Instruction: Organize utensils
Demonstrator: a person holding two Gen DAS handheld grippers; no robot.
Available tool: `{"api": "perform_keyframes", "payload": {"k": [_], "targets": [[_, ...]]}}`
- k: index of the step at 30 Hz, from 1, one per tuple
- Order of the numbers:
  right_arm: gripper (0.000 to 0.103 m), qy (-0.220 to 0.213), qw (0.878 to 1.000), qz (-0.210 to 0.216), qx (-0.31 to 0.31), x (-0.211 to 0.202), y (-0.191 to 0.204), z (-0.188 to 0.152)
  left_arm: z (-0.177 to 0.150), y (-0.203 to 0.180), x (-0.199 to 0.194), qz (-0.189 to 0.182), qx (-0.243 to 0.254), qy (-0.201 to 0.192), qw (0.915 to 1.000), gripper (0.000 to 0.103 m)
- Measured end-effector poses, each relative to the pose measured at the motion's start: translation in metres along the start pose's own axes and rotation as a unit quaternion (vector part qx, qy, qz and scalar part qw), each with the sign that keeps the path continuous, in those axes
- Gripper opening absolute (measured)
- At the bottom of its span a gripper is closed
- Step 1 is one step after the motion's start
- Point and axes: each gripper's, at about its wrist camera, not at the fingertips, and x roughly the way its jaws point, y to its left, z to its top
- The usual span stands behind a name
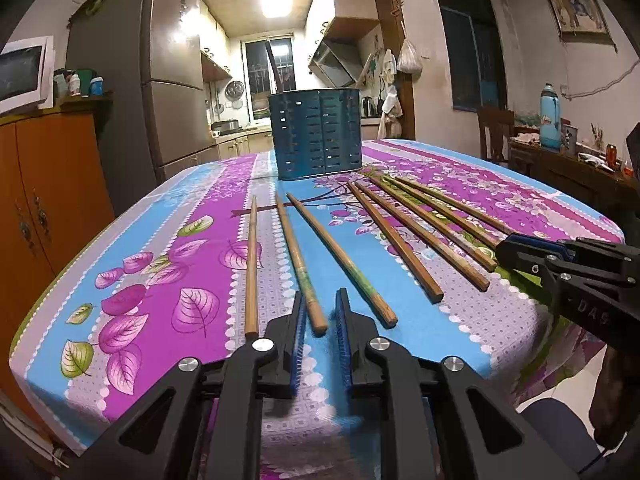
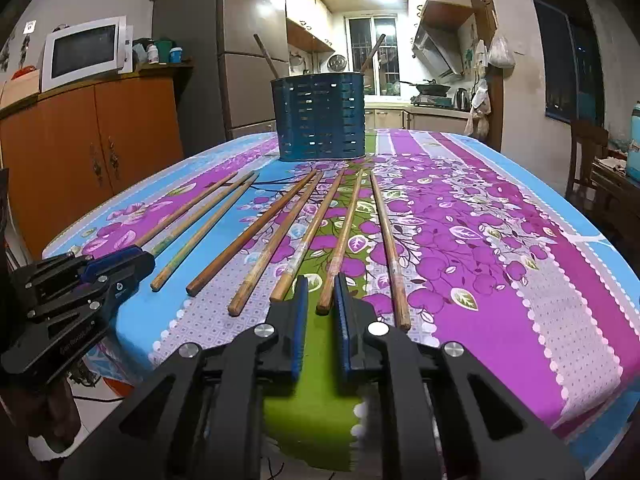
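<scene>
Several wooden chopsticks lie fanned on a floral tablecloth, thick ends toward me; they also show in the right wrist view. A blue slotted utensil holder stands behind them, also in the right wrist view, with two chopsticks leaning inside. My left gripper is open, its fingers on either side of one chopstick's near end. My right gripper is open around the near end of another chopstick. Each gripper shows at the edge of the other's view.
The table's near edge lies just under both grippers. An orange cabinet with a microwave stands to the left, a fridge behind. A chair and a side table with a thermos stand right.
</scene>
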Motion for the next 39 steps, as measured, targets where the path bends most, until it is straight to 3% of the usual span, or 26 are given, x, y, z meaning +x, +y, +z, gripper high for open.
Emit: {"api": "perform_keyframes", "payload": {"k": [10,20,27,32,39], "targets": [[0.011,-0.004,1.000,-0.013,-0.008,0.000,0.005,-0.001,-0.007,-0.002,-0.004,0.006,-0.003,-0.017,0.9998,0.013],[0.006,-0.043,0.999,-0.010,0.014,-0.011,-0.001,-0.001,-0.005,0.002,-0.012,0.013,-0.012,-0.031,0.9994,0.009],[0.005,-0.084,0.996,-0.017,-0.012,-0.040,0.000,0.025,0.025,0.002,-0.046,0.014,-0.007,-0.086,0.9962,0.009],[0.005,-0.125,0.991,-0.016,-0.049,-0.066,-0.001,0.061,0.063,0.004,-0.071,0.012,0.001,-0.139,0.9902,0.008],[0.005,-0.157,0.983,-0.003,-0.093,-0.077,-0.002,0.113,0.118,0.007,-0.081,-0.002,0.015,-0.181,0.9834,0.008]]}}
